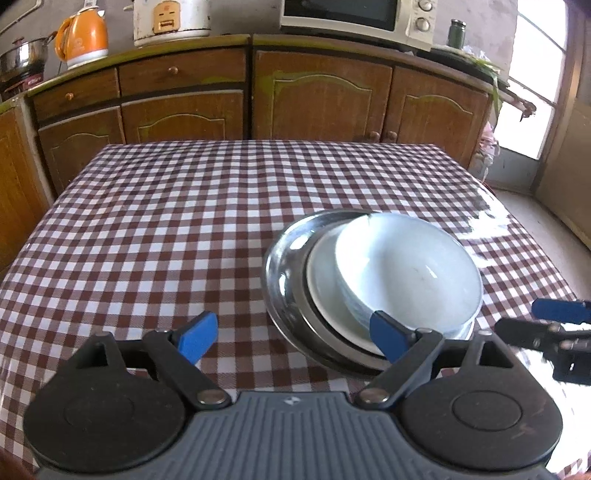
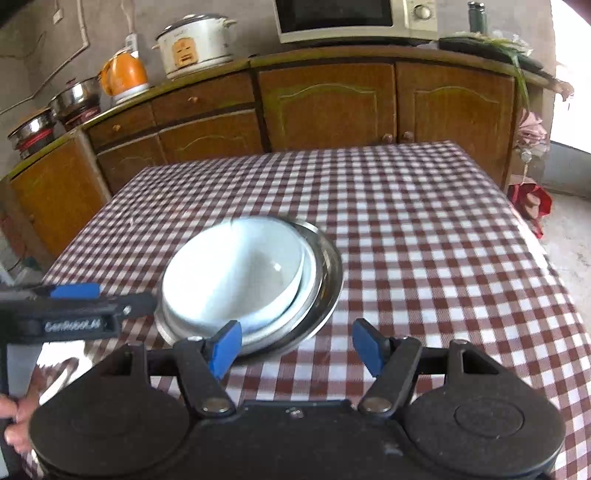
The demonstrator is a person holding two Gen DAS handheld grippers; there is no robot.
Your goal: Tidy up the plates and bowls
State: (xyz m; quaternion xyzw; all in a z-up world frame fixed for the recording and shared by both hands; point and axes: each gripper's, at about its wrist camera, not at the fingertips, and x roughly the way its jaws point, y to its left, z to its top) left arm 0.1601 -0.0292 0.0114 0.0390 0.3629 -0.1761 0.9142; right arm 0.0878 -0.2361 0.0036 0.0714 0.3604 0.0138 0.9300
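Stack is sitting near the front of the counter (image 1: 155, 206), between both tools: white bowl (image 1: 410, 266) nested on a white plate (image 1: 325, 280), both inside a steel dish (image 1: 284, 258). The bowl is looking off-centre in the stack, pushed toward the left tool's right-hand side.

Left tool (image 1: 295, 332) is standing wide, nothing between the pads; its right pad (image 1: 388, 332) is showing in front of the near rim of the white stack, contact unclear. Right tool (image 2: 299, 345) is also wide and empty, left pad (image 2: 225, 345) overlapping the steel dish's front edge in its own view, touching or not I can't tell.

Risks as I'm reading them:
- Glazed ceramic on polished steel is likely sliding easily. Any sideways nudge from a pad is probably shifting the whole stack, or the bowl alone.
- Tools are flanking the stack close together; converging on the same rim is risking a clash.
- Gripping only the bowl rim with an off-centre stack is risking a tilt and the plate riding up with it.
- The cloth looks like glossy vinyl, so the dish may be skating rather than staying put.

Surface: brown-and-white checked cover, glare at the near right corner. Room: wooden cabinets (image 1: 321, 96) behind, carrying an orange kettle (image 1: 83, 37), rice cooker (image 1: 171, 18), microwave (image 1: 358, 16), steel pots (image 2: 55, 107). Bright window at the right is washing out that side.
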